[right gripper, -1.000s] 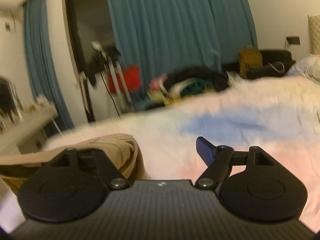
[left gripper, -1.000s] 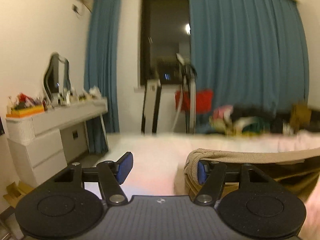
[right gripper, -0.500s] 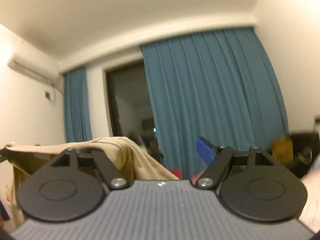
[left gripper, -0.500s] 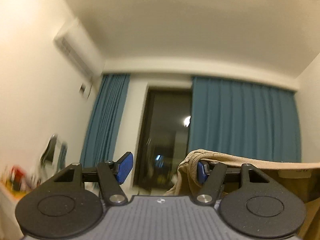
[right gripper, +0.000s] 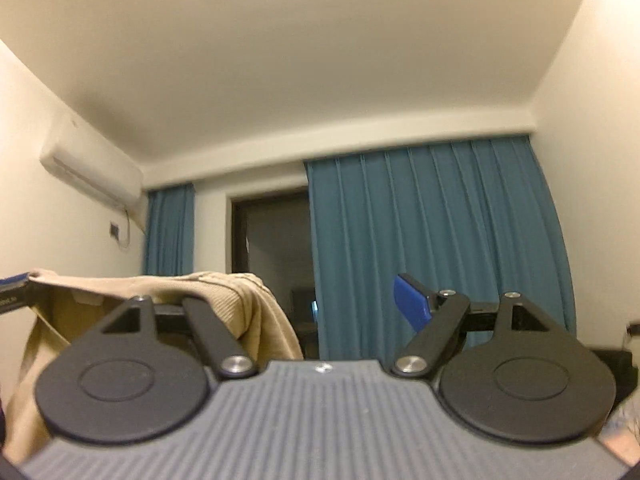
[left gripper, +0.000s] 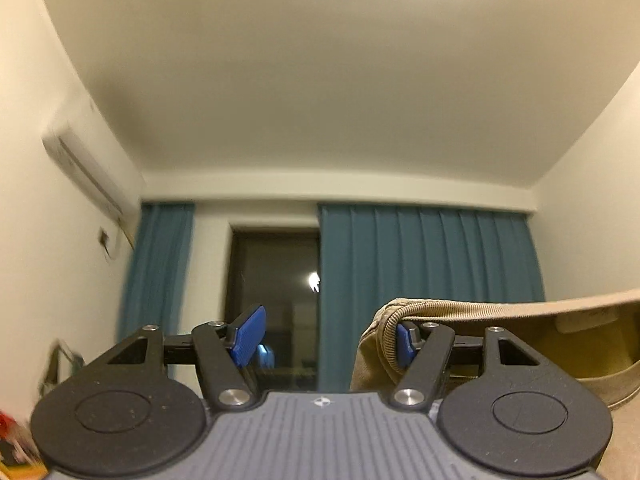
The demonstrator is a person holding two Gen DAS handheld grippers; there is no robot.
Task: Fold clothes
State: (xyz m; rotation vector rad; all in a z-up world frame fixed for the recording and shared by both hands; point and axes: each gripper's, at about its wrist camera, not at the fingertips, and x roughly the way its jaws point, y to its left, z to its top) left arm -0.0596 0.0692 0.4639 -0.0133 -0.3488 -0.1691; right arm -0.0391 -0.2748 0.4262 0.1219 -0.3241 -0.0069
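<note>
Up close, the left gripper point(left gripper: 326, 338) has its blue fingers point(left gripper: 250, 336) spread wide, and the tan garment point(left gripper: 500, 312) is hooked over the right-hand finger only, not pinched. The right gripper point(right gripper: 340, 304) is wide apart too, with the same cloth draped over its left-hand finger. The garment stretches between them at the lower edge of both views. Behind hang teal curtains point(right gripper: 432, 240), a dark window point(left gripper: 276, 300), and an air conditioner point(right gripper: 90, 174) at upper left.

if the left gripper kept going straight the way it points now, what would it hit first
Nothing close, it seems. The left gripper points upward across the room, and its open gap frames the dark window between the curtains. The tan garment only drapes its right finger, beside that line. Depth is unclear.
</note>
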